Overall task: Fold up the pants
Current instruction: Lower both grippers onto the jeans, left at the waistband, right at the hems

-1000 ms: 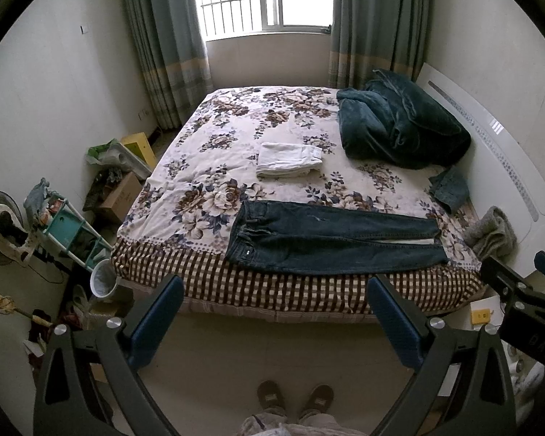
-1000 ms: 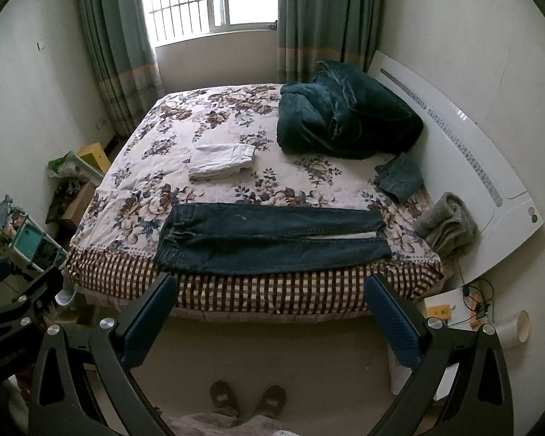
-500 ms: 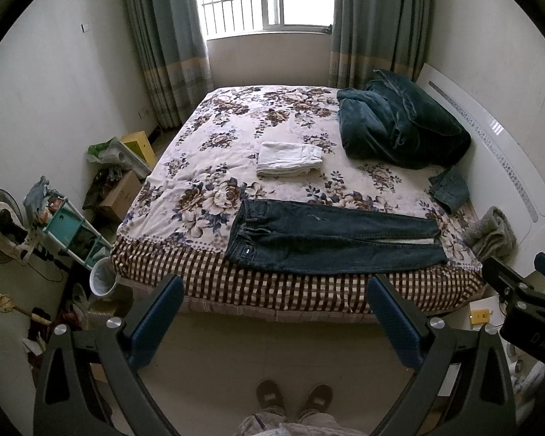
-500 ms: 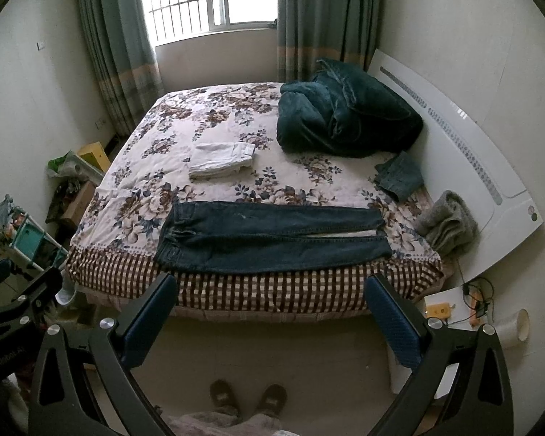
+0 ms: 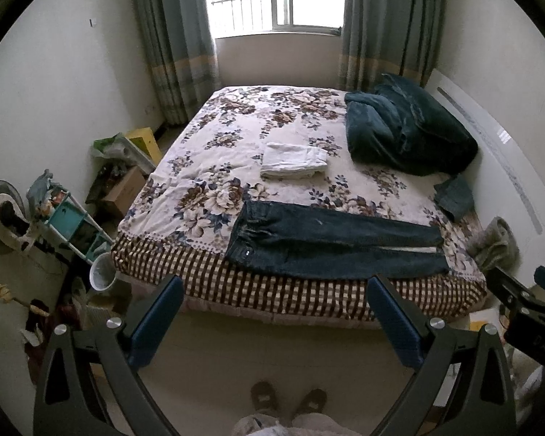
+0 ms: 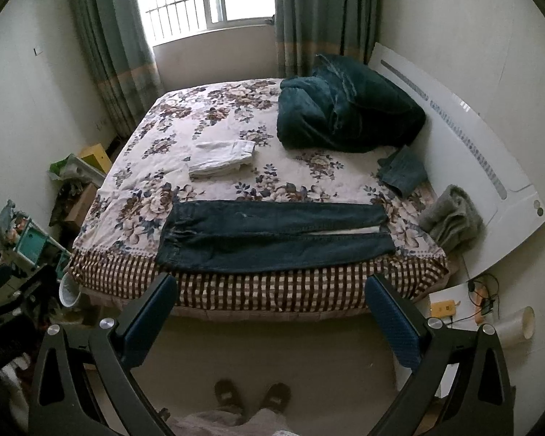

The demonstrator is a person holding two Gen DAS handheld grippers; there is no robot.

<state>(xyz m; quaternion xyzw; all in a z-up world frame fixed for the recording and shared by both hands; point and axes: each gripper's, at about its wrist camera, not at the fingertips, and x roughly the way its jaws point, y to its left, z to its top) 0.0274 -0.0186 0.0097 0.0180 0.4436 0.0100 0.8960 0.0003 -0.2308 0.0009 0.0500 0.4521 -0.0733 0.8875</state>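
Dark blue jeans (image 5: 330,245) lie flat along the near edge of the bed, waistband to the left and both legs stretched to the right; they also show in the right wrist view (image 6: 272,234). My left gripper (image 5: 274,287) is open and empty, held above the floor in front of the bed. My right gripper (image 6: 270,285) is also open and empty, at about the same distance from the jeans. Neither touches the jeans.
The bed (image 5: 236,181) has a floral sheet and a checked near edge. On it lie a folded white garment (image 5: 294,160), a dark teal blanket (image 5: 407,130), a small folded denim piece (image 5: 454,198) and a grey garment (image 6: 452,218). Boxes and a rack (image 5: 65,221) crowd the left floor.
Both views have tilted up slightly, so the bed sits a little lower in the frames. The jeans have not moved and both grippers stay open.
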